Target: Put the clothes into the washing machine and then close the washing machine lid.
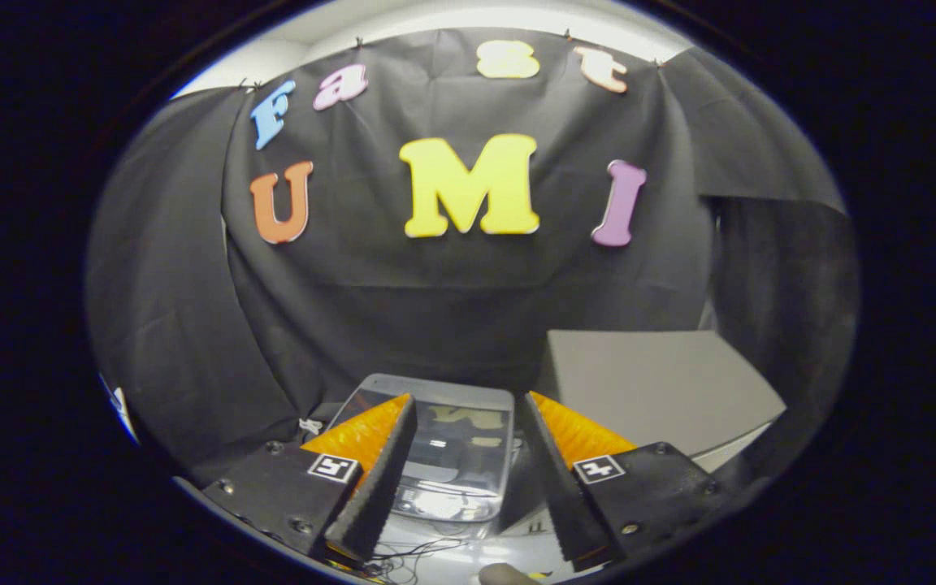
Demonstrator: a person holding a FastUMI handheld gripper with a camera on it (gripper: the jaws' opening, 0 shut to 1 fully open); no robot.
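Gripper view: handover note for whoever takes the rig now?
Claw: open, holding nothing, fingers spread.
Washing machine lid: clear panel seen between and just beyond the fingers; whether it is up or shut is hard to tell from here.
Grey box: beyond the right finger.
Done: nothing that can be confirmed.
Left: find the clothes, load them, close the lid.

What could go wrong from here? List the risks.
1. The gripper is open with nothing between its fingers, so the clothes are not yet picked up.
2. The washing machine's clear lid appears raised just ahead of the fingers; they could knock it.
3. Loose thin wires lie below the fingers and could snag.
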